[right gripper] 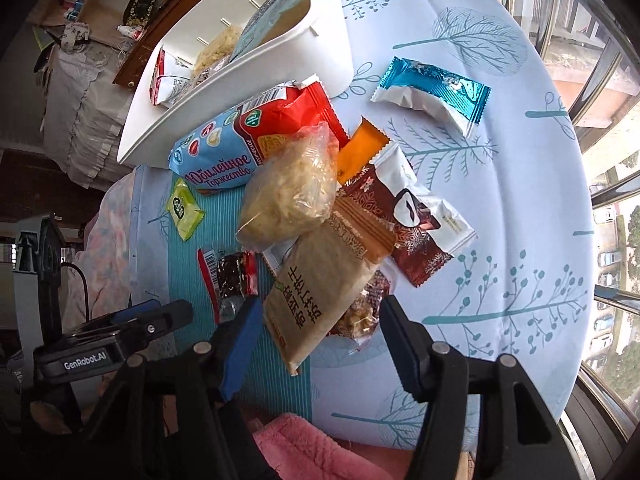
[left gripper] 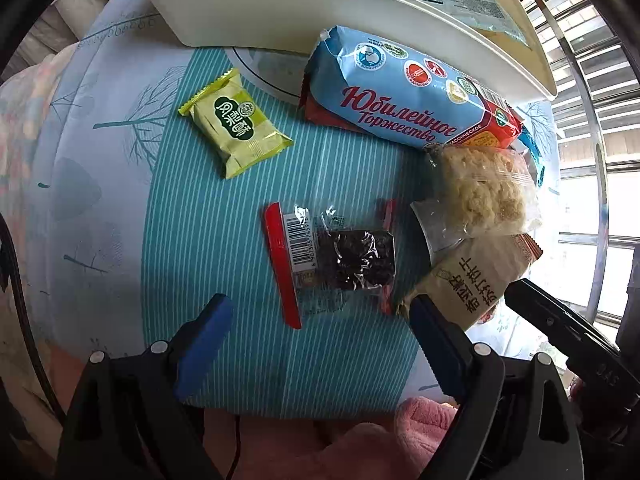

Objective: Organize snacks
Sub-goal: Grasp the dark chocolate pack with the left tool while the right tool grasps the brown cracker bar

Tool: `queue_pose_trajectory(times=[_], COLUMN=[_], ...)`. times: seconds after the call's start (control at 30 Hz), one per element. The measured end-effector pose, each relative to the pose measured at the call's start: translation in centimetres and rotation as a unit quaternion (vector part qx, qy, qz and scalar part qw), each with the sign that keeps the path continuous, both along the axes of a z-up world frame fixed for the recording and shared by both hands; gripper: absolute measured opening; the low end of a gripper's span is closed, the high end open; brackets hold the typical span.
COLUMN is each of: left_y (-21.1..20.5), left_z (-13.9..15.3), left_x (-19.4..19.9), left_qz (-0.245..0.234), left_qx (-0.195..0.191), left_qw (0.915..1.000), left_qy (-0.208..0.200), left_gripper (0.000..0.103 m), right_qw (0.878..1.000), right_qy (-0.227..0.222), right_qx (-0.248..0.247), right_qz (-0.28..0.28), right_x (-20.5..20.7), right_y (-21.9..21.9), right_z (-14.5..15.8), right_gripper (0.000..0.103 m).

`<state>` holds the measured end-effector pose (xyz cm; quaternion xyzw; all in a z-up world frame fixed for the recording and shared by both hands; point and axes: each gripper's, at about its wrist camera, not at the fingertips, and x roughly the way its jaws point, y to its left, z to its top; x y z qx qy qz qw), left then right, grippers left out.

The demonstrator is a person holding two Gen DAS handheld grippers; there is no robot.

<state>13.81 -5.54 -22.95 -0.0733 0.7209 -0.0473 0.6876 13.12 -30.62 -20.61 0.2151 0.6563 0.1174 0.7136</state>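
Note:
My left gripper (left gripper: 320, 320) is open and empty, just short of a clear packet of dark dried fruit with a red edge (left gripper: 340, 258). A green pastry packet (left gripper: 236, 126) lies further left. A blue and red biscuit pack (left gripper: 408, 92) leans against the white bin (left gripper: 280, 8). My right gripper (right gripper: 320, 320) is open around the near end of a tan cracker pack (right gripper: 320, 288), not touching it. A clear bag of puffed rice cake (right gripper: 290, 192) lies on the pile. A brown and white packet (right gripper: 416, 224) and a blue foil packet (right gripper: 432, 92) lie to the right.
The white bin (right gripper: 248, 76) holds several snack packets. A striped teal mat (left gripper: 240, 240) lies on a pale tree-print tablecloth (right gripper: 500, 260). A pink cloth (right gripper: 312, 448) is at the near table edge. Window bars run along the right.

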Motion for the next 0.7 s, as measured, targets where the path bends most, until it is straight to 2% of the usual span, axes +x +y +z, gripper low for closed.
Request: queue_pose_trajectory(times=[0.13,0.53,0.7], left_y=[-0.5,-2.0,-2.8], left_z=[-1.1,-4.2,-4.9], left_x=[0.6,2.5,3.8], left_qz=[0.005,0.008,0.009], left_qx=[-0.003,0.038,0.049], left_qw=[0.9999,0.9984,0.9976], left_qy=[0.009,0.041,0.048], left_gripper=[0.089,0.089,0.087], right_qw=[1.0,0.999,0.998], right_qy=[0.006,0.015,0.019], right_qx=[0.009,0.039,0.063], right_qz=[-0.005,-0.003,-0.004], right_x=[0.6,1.9,2.2], right_y=[-0.6,-2.1,-2.7], right_z=[-0.7,-2.2,-2.6], right_gripper=[0.05,0.022,0.02])
